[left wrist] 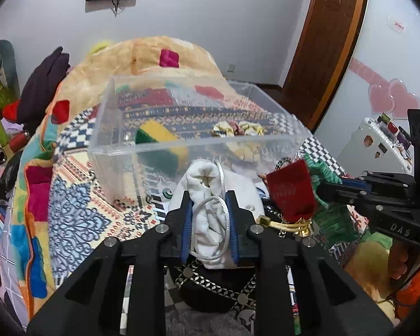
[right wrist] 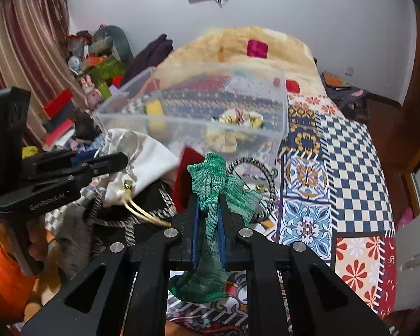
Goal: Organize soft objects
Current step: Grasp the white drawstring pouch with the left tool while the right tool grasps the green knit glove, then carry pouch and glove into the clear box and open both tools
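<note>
My left gripper [left wrist: 209,196] is shut on a white drawstring pouch [left wrist: 207,184] and holds it just in front of the clear plastic box [left wrist: 142,151]. My right gripper [right wrist: 209,196] is shut on a green knitted cloth [right wrist: 210,173], which also shows in the left wrist view [left wrist: 322,176]. The clear box [right wrist: 282,103] holds a yellow-and-green sponge [left wrist: 156,134] and a patterned scrunchie [left wrist: 238,128]. A red pouch [left wrist: 291,193] with gold cords lies between the grippers. The white pouch shows in the right wrist view [right wrist: 148,162] too.
The bed has a patterned quilt [right wrist: 350,151] and a beige fleece blanket [left wrist: 159,64] behind the box. A black-and-white headband [right wrist: 270,193] lies on the quilt. Clutter and toys [right wrist: 98,67] stand on the left. A wooden door [left wrist: 322,42] is on the right.
</note>
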Tool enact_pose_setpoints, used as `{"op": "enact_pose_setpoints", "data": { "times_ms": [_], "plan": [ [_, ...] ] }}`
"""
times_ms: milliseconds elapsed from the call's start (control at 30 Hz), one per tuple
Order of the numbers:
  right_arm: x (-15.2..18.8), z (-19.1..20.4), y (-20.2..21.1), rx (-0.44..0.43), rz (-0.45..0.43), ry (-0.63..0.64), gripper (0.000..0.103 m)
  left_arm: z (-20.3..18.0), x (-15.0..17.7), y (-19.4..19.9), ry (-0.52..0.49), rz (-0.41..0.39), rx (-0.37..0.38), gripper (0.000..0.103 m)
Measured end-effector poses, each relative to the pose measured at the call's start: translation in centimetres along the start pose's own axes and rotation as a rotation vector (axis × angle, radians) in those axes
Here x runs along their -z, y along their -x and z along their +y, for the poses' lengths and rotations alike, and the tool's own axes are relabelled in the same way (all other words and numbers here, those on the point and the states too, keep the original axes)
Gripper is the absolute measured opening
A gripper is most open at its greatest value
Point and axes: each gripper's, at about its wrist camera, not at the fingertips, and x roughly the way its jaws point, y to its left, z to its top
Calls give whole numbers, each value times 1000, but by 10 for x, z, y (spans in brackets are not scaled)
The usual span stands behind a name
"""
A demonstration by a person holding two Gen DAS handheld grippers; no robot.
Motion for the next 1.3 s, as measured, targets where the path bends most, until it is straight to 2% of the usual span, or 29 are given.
{"op": "enact_pose_setpoints", "data": {
  "times_ms": [433,600,800,1067,1300],
  "plan": [
    [-40,5,44,14,-181,15,10,-3,-34,58,-23,-191,-37,21],
    [-64,9,45,27,-248,29,10,-2,-55,64,-33,-250,-76,21],
    [-90,18,31,36,-289,46,10,2,-77,57,-33,-275,-109,21],
    [-109,17,-1,59,-241,53,10,10,-99,29,-7,-253,-126,21],
    [-112,2,-39,75,-125,33,10,15,-106,-15,0,-148,-126,21]
  ]
}}
